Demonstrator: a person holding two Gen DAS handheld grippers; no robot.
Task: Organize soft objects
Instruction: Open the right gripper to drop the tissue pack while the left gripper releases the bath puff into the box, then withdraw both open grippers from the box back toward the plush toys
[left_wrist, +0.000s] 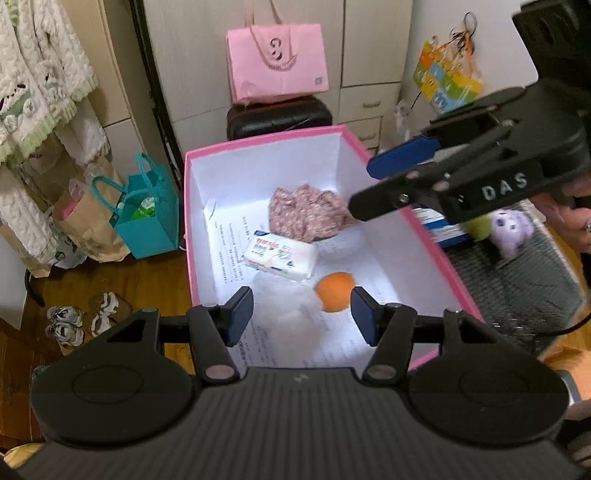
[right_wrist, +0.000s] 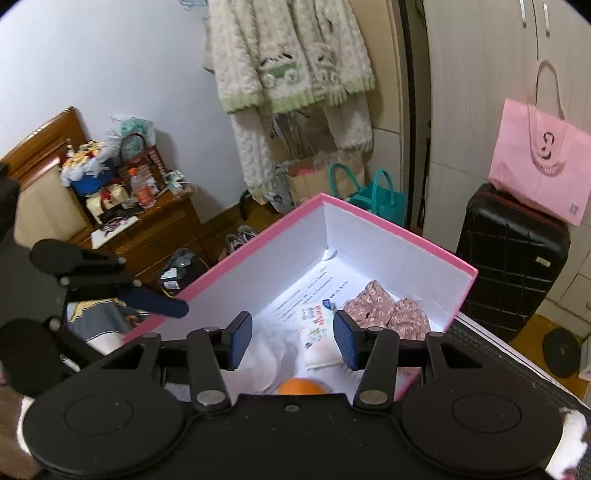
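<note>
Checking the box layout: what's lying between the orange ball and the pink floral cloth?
The tissue pack, between orange ball and floral cloth, in the left wrist view.

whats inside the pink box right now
Pink box holds a floral cloth, a wipes pack, an orange ball, a white fluffy item, over printed paper, which hides the bottom.

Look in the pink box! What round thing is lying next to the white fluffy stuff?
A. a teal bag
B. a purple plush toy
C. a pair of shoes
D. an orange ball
D: an orange ball lies on the paper lining of the pink box, right beside the white fluffy stuff.
</note>
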